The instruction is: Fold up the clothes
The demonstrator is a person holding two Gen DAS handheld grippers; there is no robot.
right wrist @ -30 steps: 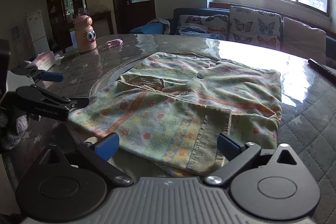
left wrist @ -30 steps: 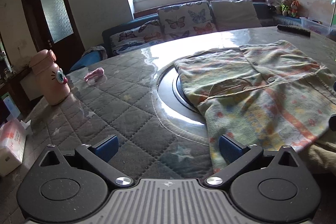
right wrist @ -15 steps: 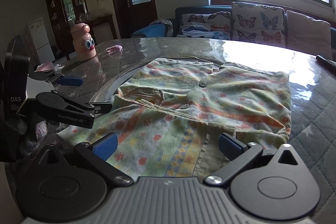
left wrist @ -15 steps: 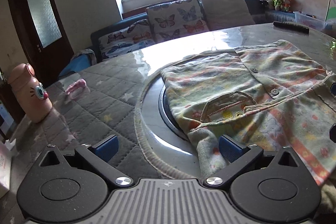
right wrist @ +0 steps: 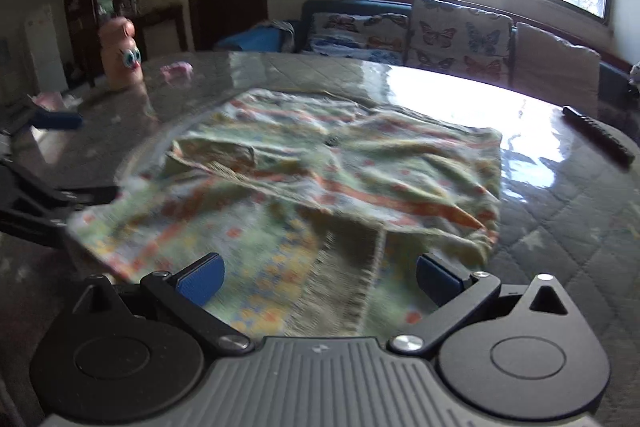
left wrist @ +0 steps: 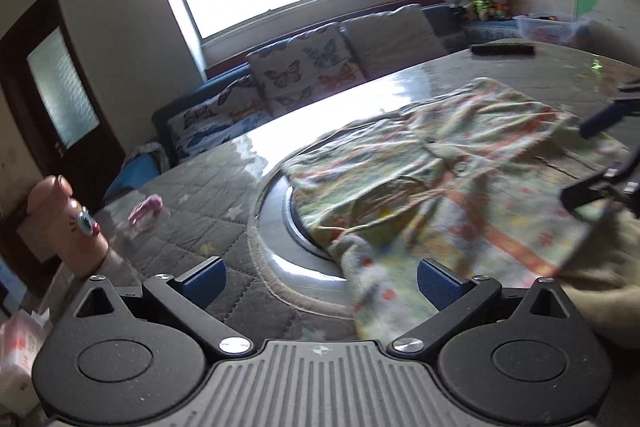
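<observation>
My left gripper [left wrist: 320, 283] and right gripper [right wrist: 318, 279] both gape wide, holding nothing. The patterned shirt [right wrist: 320, 187] lies rumpled on the round table [right wrist: 560, 219], hem toward me, collar toward the window.

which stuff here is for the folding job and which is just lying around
For the job:
- patterned shirt
- left tongs, open
- right tongs, open

Lying about:
- pink cartoon bottle
- small pink item
- black remote
- tissue pack
</observation>
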